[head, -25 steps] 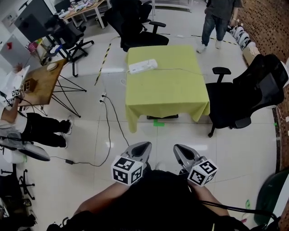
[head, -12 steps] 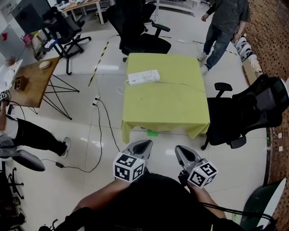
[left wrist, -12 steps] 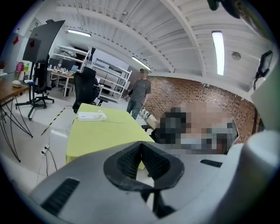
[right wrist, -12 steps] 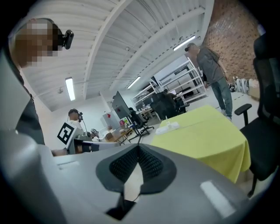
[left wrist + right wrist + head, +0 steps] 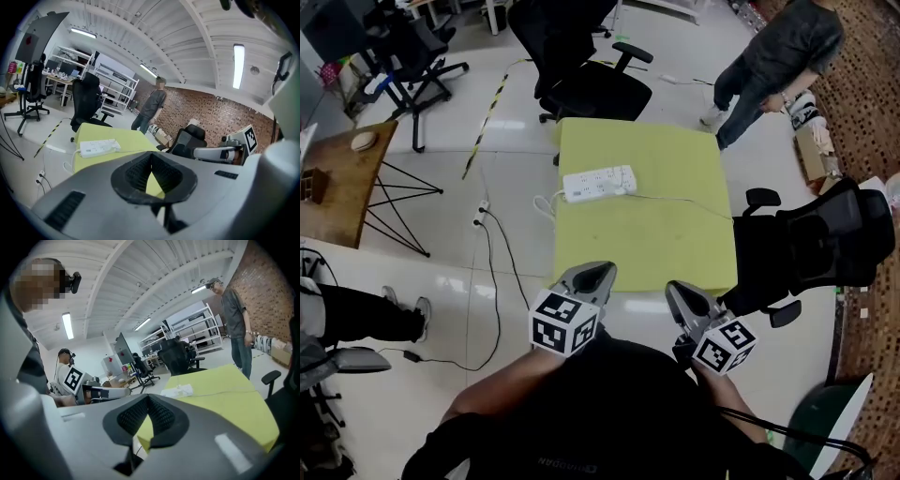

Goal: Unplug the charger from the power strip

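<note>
- I am holding the left gripper point(image 5: 596, 273) and right gripper point(image 5: 679, 290) at the near edge of the table point(image 5: 675, 234), both pinched closed on nothing.
- The power strip point(image 5: 598, 183) is lying on the table's far left part, well apart from both.

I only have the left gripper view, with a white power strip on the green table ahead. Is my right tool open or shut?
Observer: The right tool is shut, with nothing between its jaws.
Operator: What leaves the strip on its right side?
Observer: In the head view, a thin cord runs from the power strip across the table to its right edge, beside a black chair. I can't make out a charger body.
Operator: Is anyone off to my left?
Observer: Yes. A person's legs stretch across the floor to your left, apart from the table.
</note>
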Action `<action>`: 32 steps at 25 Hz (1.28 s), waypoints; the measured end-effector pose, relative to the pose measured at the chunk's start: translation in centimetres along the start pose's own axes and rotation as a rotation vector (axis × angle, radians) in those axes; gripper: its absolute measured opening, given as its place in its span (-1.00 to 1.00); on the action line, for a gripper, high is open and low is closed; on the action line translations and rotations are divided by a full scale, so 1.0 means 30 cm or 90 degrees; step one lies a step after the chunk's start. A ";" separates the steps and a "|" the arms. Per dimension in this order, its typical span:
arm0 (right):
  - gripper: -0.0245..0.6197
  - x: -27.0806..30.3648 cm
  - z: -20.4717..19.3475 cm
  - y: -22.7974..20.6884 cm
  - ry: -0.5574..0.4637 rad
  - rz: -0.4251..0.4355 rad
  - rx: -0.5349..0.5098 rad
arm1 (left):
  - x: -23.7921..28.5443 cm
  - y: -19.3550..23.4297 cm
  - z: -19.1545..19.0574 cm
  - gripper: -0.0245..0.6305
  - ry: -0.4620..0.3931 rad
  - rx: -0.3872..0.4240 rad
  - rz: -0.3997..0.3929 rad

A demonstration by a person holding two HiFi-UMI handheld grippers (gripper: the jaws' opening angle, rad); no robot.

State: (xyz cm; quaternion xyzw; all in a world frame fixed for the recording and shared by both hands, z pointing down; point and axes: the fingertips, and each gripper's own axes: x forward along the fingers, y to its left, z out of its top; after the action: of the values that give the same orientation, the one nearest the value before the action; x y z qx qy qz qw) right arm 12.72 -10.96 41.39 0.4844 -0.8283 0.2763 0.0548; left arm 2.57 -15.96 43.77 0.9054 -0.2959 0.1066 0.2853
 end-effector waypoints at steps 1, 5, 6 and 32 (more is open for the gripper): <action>-0.91 0.034 0.013 -0.010 0.000 -0.001 0.000 | 0.013 0.034 0.018 -0.91 0.001 -0.002 0.000; -0.91 0.141 0.047 -0.021 0.017 0.003 -0.007 | 0.054 0.129 0.064 -0.91 0.010 -0.012 -0.003; -0.91 0.162 0.053 -0.028 0.024 0.004 -0.009 | 0.064 0.145 0.068 -0.91 0.012 -0.016 -0.004; -0.80 0.771 -0.015 -0.470 0.268 0.110 -0.187 | 0.197 0.351 0.014 -0.91 0.068 -0.102 0.190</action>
State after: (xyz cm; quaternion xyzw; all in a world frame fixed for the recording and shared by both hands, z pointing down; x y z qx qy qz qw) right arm 12.26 -33.93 55.77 0.3305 -0.8682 0.2511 0.2719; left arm 1.04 -25.97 50.35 0.8187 -0.4192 0.1722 0.3528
